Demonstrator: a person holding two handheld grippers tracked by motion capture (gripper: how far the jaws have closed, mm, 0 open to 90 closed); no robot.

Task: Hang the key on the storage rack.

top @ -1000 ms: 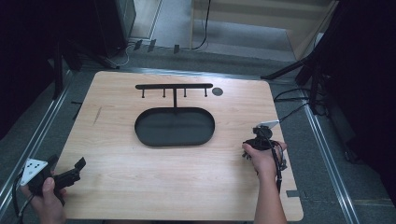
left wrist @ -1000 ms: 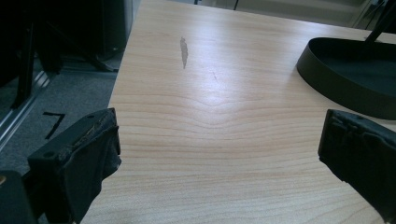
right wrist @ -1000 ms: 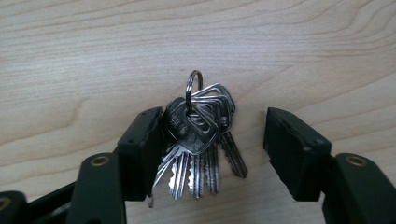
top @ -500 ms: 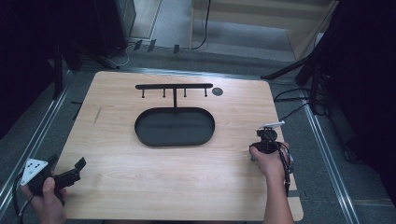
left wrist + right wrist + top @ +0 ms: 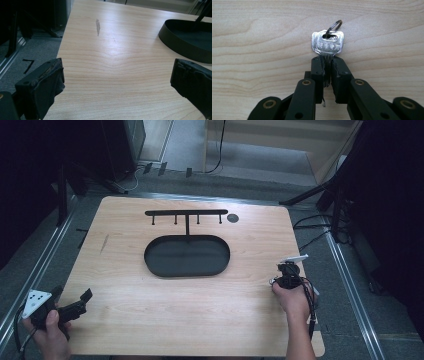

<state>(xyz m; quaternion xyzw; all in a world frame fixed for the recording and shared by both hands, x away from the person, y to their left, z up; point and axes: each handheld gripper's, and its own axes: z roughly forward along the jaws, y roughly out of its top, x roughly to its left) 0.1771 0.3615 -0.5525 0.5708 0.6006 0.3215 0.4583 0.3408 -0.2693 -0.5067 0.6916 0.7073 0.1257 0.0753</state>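
Observation:
My right gripper (image 5: 327, 70) is shut on a bunch of silver keys (image 5: 327, 44), whose heads and small ring (image 5: 333, 26) stick out beyond the jaws, above the wooden table. In the high view this right gripper (image 5: 287, 274) sits near the table's right edge, held by a hand. My left gripper (image 5: 80, 302) is at the front left corner, open with nothing between its fingers (image 5: 47, 82). A black oval tray (image 5: 187, 256) lies in the table's middle, with a black hook rack (image 5: 186, 213) standing behind it.
A small dark disc (image 5: 232, 218) lies at the back right of the table (image 5: 200, 310). The tray's rim (image 5: 180, 47) shows ahead right of the left gripper. Cables (image 5: 310, 227) and stands surround the table on the floor.
The right hand and its gripper drifted slightly right and toward the front along the table's right edge. The left gripper stayed put.

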